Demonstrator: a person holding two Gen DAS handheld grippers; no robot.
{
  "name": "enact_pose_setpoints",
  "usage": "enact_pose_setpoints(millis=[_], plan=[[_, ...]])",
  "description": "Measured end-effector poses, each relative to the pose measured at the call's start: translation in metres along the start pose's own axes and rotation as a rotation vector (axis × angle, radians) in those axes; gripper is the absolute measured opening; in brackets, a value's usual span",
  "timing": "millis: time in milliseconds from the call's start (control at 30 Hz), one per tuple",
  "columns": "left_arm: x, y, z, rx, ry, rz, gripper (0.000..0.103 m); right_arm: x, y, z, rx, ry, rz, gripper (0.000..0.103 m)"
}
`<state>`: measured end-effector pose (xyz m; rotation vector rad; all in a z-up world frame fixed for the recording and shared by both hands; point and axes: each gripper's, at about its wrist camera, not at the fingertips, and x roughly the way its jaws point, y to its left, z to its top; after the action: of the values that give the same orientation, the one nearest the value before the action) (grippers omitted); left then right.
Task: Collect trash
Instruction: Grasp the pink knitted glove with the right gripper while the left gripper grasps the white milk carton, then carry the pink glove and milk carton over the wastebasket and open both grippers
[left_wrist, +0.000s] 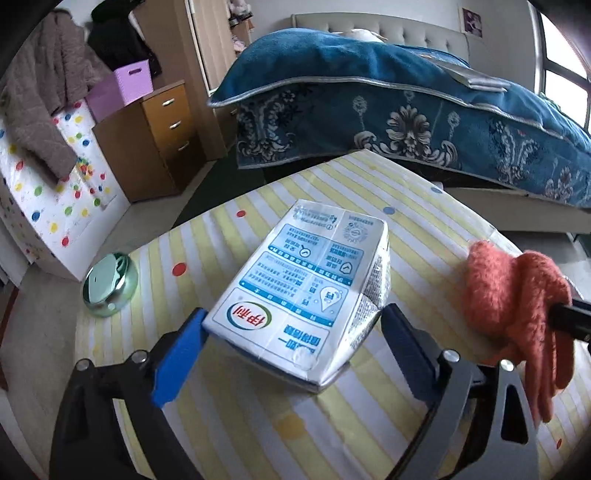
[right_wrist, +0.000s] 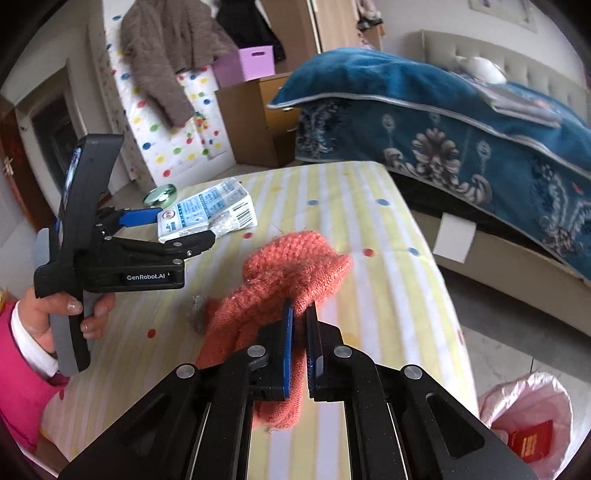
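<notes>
A flattened white-and-blue milk carton (left_wrist: 306, 284) lies on a desk (left_wrist: 424, 192) covered in a yellow-and-white striped cloth with coloured dots, sitting between the two blue-padded fingers of the left gripper (left_wrist: 295, 334). The left jaws are spread open around the carton's near end: the left pad touches its corner, while the right pad stands just beside its crumpled edge without clamping it.

In the right wrist view, the right gripper (right_wrist: 300, 332) has its jaws pressed together on a coral-orange knitted glove (right_wrist: 288, 277), pinching a fold of the wool. Whether the glove's far end rests on the cloth or hangs just over it cannot be told. A small tuft of grey fluff (right_wrist: 195, 310) lies on the cloth just beside the glove.

A round green glass jar (left_wrist: 109, 284) lies on its side near the desk's left edge, well apart from the carton. The person's left hand (right_wrist: 74, 317), in a pink sleeve with a white cuff, grips the handle of the left tool.

Beyond the desk stands a bed draped in a blue floral blanket (left_wrist: 406, 99). On the floor to the right, a bin lined with a pink plastic bag (right_wrist: 532, 402) holds a red packet (right_wrist: 532, 441).
</notes>
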<state>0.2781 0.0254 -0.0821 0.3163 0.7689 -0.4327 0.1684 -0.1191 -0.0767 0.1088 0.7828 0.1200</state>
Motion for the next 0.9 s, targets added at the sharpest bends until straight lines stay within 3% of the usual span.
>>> enact_pose_setpoints(millis=[133,233,500,900], plan=[[-0.013,-0.019,-0.009,0.018,-0.014,0.008,0.078,-0.017,-0.011,-0.007,0.026,-0.008,0.000,0.006],[-0.030,-0.032,-0.022,-0.025,-0.007,0.020,0.072,-0.037,-0.020,-0.020,0.026,-0.017,-0.007,0.006],[-0.091,-0.057,-0.074,-0.197,-0.032,-0.025,0.071,-0.081,-0.016,-0.047,0.010,-0.034,-0.037,0.006],[-0.171,-0.094,-0.120,-0.235,-0.080,-0.022,0.070,-0.151,-0.011,-0.082,-0.030,-0.114,-0.048,0.006]])
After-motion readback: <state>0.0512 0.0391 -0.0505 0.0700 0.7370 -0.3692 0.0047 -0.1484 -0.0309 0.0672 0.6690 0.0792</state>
